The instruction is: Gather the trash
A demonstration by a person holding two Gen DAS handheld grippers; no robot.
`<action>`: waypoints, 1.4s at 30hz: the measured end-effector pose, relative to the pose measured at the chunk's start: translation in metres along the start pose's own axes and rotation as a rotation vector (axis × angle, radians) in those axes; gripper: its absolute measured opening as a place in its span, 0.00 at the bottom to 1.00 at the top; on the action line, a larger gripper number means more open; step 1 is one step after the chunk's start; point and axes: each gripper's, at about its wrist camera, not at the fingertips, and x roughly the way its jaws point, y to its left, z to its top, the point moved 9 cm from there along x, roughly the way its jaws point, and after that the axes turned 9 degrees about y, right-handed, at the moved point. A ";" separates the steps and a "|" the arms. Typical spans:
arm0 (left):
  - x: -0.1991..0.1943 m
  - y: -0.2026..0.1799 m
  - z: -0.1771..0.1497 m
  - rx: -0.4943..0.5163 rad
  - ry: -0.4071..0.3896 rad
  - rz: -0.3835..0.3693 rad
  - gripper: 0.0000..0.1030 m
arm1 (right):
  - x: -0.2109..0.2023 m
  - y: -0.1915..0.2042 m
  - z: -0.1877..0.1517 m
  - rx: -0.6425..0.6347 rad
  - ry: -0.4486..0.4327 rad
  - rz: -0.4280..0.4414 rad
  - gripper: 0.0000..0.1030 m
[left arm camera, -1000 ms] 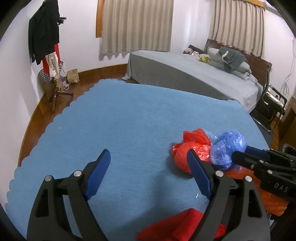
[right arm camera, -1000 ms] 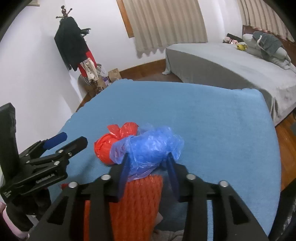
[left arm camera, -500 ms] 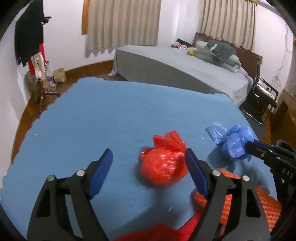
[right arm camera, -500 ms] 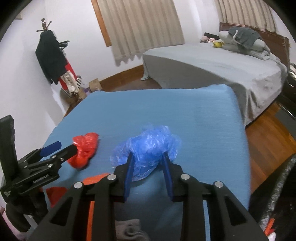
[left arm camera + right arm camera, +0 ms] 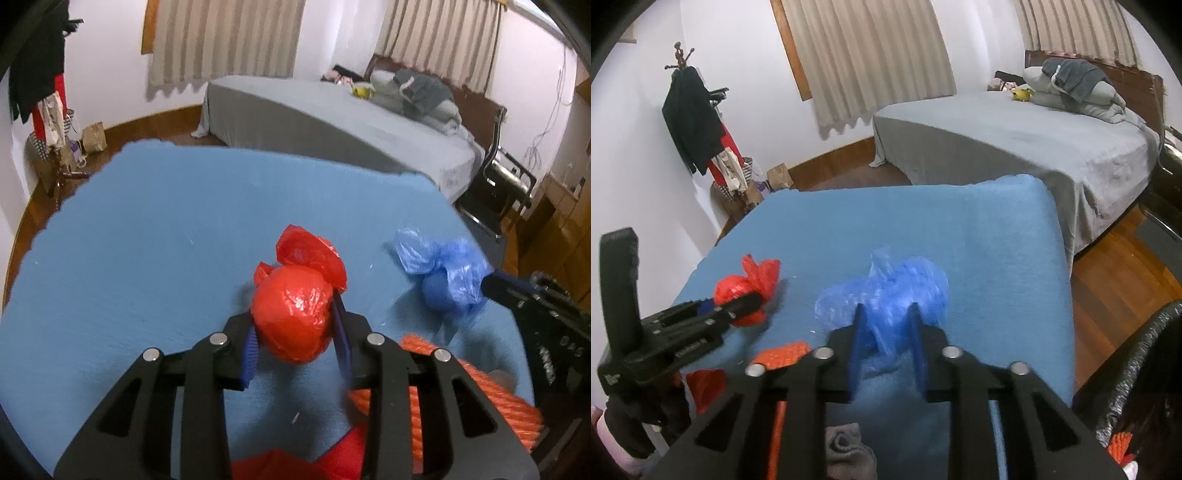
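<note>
A tied red plastic trash bag [image 5: 291, 314] lies on the blue tablecloth [image 5: 147, 258]. My left gripper [image 5: 295, 343] is shut on it, a blue pad on each side. It also shows in the right wrist view [image 5: 746, 291]. A crumpled blue plastic trash bag [image 5: 886, 299] is held in my right gripper [image 5: 886, 339], which is shut on it just above the cloth. The blue bag also shows in the left wrist view [image 5: 447, 277], right of the red one.
An orange mesh roll [image 5: 491, 402] and a red item [image 5: 295, 465] lie at the table's near edge. A black trash bag [image 5: 1137, 373] hangs open at the right of the table. A grey bed [image 5: 1015, 136] and a coat rack [image 5: 698, 125] stand behind.
My left gripper has closed its open jaws around the red bag. My right gripper carried the blue bag off the red one to the right and keeps holding it.
</note>
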 end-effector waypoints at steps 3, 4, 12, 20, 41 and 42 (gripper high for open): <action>-0.017 -0.002 0.005 -0.005 -0.034 0.001 0.32 | -0.003 -0.001 -0.002 -0.003 0.000 -0.007 0.21; -0.021 -0.002 0.005 -0.005 -0.040 0.002 0.32 | -0.002 0.000 -0.002 -0.002 0.004 -0.013 0.22; -0.018 -0.006 0.005 -0.007 -0.040 0.025 0.32 | 0.009 -0.005 0.002 0.028 0.001 -0.036 0.71; -0.011 0.000 0.007 -0.025 -0.033 0.036 0.32 | 0.044 -0.004 0.007 0.020 0.087 -0.028 0.56; -0.094 -0.085 0.006 0.035 -0.158 -0.012 0.32 | -0.091 -0.021 0.002 0.052 -0.102 -0.010 0.49; -0.098 -0.094 0.004 0.040 -0.162 -0.018 0.32 | -0.101 -0.025 -0.001 0.055 -0.112 -0.014 0.49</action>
